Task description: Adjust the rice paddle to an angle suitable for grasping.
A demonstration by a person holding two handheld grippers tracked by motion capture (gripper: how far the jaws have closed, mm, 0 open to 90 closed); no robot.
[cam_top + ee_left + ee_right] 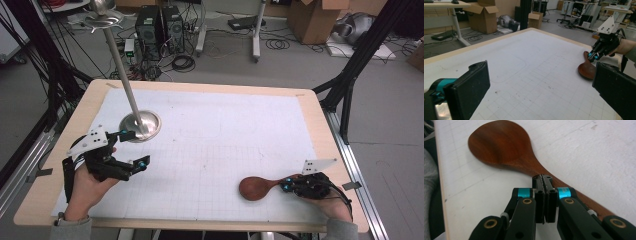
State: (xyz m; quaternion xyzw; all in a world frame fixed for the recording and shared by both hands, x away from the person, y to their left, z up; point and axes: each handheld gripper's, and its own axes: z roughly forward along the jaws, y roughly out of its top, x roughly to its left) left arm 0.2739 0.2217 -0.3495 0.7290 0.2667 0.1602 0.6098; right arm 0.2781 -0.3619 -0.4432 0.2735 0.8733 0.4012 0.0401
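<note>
Resting closed, right gripper [545, 182] touches wooden spoon [501, 145].

Steel stand [140, 125], perhaps a rack.

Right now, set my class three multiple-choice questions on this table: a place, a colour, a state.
1. Where does the spoon lie? A near the right gripper B against the metal stand C on the floor
2. What colour is the spoon? A white B reddish brown C blue
3. How are the left gripper's jaws? A shut B spread apart C holding the spoon
Answers: 1 A, its handle runs under that gripper; 2 B, dark wood on the white mat; 3 B, a wide gap between them.
</note>
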